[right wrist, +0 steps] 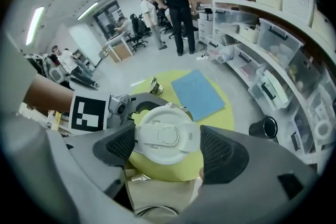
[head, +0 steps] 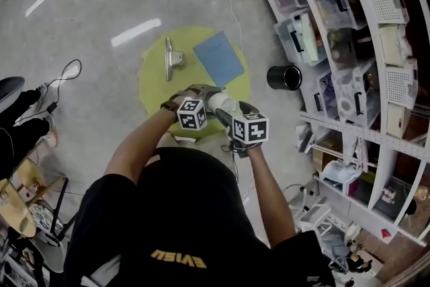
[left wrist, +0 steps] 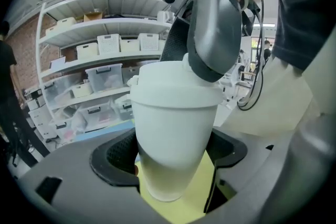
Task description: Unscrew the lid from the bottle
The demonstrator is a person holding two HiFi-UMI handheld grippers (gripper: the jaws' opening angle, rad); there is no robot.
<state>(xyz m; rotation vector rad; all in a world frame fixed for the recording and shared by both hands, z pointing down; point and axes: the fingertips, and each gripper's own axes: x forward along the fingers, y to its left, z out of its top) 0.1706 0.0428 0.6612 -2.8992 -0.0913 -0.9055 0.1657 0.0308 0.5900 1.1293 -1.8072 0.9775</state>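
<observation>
Legible text, one item: yellow lettering (head: pixel 178 257) on the back of the person's black shirt (head: pixel 168 212), seen upside down in the head view, reads "EVISU".

The left marker cube (head: pixel 192 113) on the left hand-held gripper (left wrist: pixel 170 165) and the right marker cube (head: pixel 250 128) on the right hand-held gripper (right wrist: pixel 165 147) bear black-and-white square code patterns.

Labels on the shelf bins (head: pixel 295 37) are too small to read.

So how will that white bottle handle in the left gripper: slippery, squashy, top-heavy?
Probably slippery: the bottle looks smooth and tapers toward its base, so it may slide in the left gripper. Likely stiff: no denting shows where the pads press. Possibly top-heavy, since the wide lid sits above the grip.
</observation>
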